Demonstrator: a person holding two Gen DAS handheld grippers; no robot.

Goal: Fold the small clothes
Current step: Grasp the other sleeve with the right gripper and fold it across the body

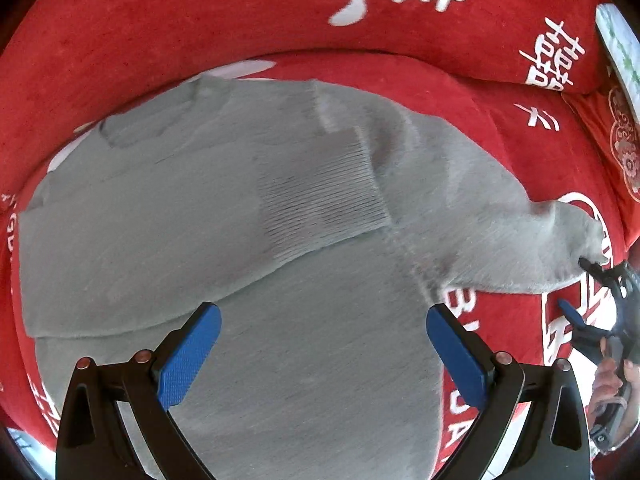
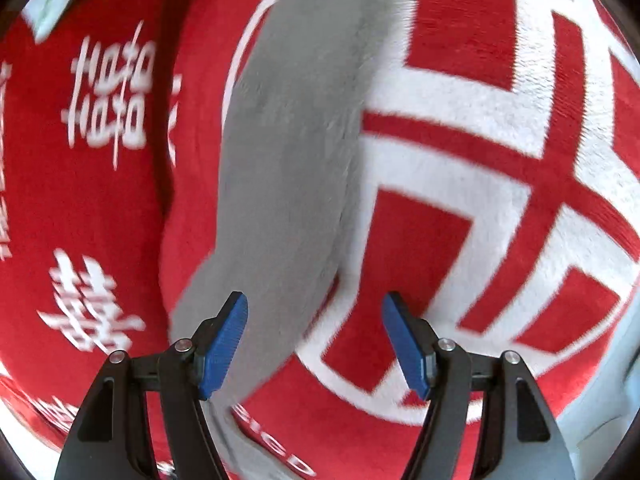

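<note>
A small grey knit sweater (image 1: 200,216) lies flat on a red cover. One sleeve is folded across its chest, ribbed cuff (image 1: 324,196) on top. The other sleeve (image 1: 500,216) stretches out to the right. My left gripper (image 1: 324,348) is open and empty, hovering over the sweater's lower body. My right gripper (image 2: 316,340) is open over the outstretched sleeve (image 2: 288,168); its left pad sits above the sleeve's end, and I cannot tell whether it touches. The right gripper also shows in the left wrist view (image 1: 588,292), at the sleeve's tip.
The red cover (image 1: 540,152) bears white characters and a large white circular emblem (image 2: 480,160). A red cushion (image 1: 200,12) with white characters stands behind the sweater. The person's hand (image 1: 612,380) holds the right gripper at the far right.
</note>
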